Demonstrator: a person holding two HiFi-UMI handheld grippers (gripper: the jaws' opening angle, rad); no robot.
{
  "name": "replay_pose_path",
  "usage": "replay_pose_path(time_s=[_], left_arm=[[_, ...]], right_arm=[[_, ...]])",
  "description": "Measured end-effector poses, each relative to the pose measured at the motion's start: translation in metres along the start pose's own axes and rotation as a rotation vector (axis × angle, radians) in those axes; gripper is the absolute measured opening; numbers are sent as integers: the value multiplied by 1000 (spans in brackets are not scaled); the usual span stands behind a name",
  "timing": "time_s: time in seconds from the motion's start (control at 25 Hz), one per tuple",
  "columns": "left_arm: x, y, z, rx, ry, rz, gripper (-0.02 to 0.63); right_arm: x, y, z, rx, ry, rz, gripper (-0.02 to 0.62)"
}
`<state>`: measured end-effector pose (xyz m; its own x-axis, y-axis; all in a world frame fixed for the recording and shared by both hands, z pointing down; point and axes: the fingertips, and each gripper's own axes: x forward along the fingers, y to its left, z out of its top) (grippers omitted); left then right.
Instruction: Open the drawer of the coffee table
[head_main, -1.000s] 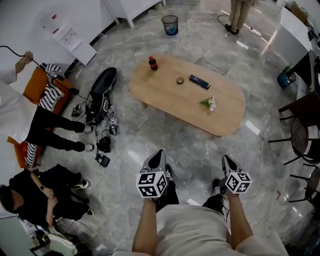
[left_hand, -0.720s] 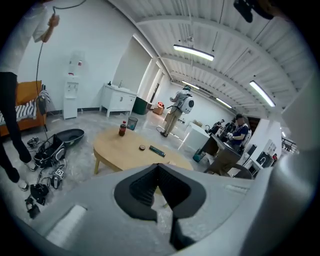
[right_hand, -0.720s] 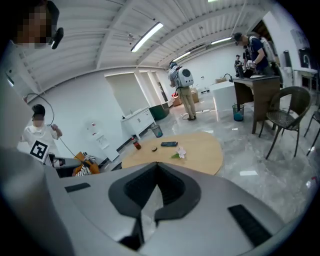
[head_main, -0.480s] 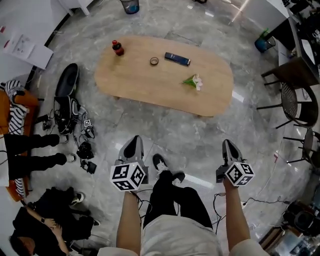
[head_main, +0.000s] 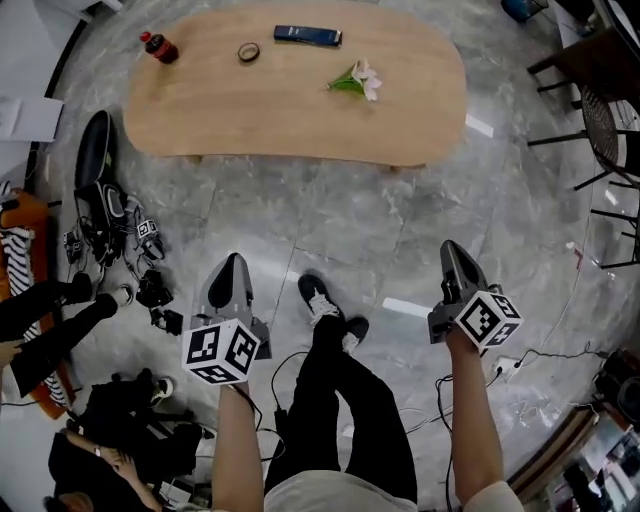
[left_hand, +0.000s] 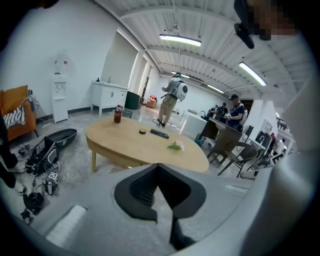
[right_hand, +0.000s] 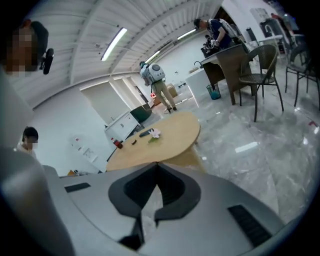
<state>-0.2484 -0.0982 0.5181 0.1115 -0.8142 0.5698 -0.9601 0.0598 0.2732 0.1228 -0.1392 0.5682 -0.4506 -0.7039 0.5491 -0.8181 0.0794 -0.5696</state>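
The coffee table (head_main: 260, 110) stood ahead of the person, and no view showed its drawer. The left gripper (head_main: 231, 262) and right gripper (head_main: 449, 248) hung well short of the table's near edge, pointing toward it, with their fingers clenched on nothing (tips pressed together). On the tabletop, toward the table's far edge, lay a bottle (head_main: 160, 47), a tape ring (head_main: 248, 51), a remote (head_main: 307, 35) and a flower (head_main: 357, 78).

Coffee table (head_main: 250, 110) far edge cut by head view top; small round item (head_main: 248, 52) too small to identify.
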Motion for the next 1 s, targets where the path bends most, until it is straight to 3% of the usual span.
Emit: replay_pose_path(time_s=[0.12,0.24,0.4,0.52,0.64,0.76,0.88,1.0], left_arm=[[13,1,-38,-27,-12,4,9],[30,6,-71,-24,-14,1,9],[62,8,-113,14,-28,-44,9],[95,25,-146,33,-40,-43,9],[141,47,-169,24,-73,-50,9],[185,67,-178,-33,-146,-43,9],[225,74,-171,29,-232,-50,9],[252,71,-161,87,-319,-126,9]], right_arm=[[5,-40,-34,-12,22,-4,15],[15,-71,-61,31,-14,-8,15],[43,-96,-84,-20,-83,19,15],[78,-103,-98,-110,-130,99,15],[118,-103,-101,-223,-225,234,15],[152,-118,-100,-351,-297,269,15],[188,-145,-82,-304,-418,240,15],[209,-170,-69,-213,-573,194,17]])
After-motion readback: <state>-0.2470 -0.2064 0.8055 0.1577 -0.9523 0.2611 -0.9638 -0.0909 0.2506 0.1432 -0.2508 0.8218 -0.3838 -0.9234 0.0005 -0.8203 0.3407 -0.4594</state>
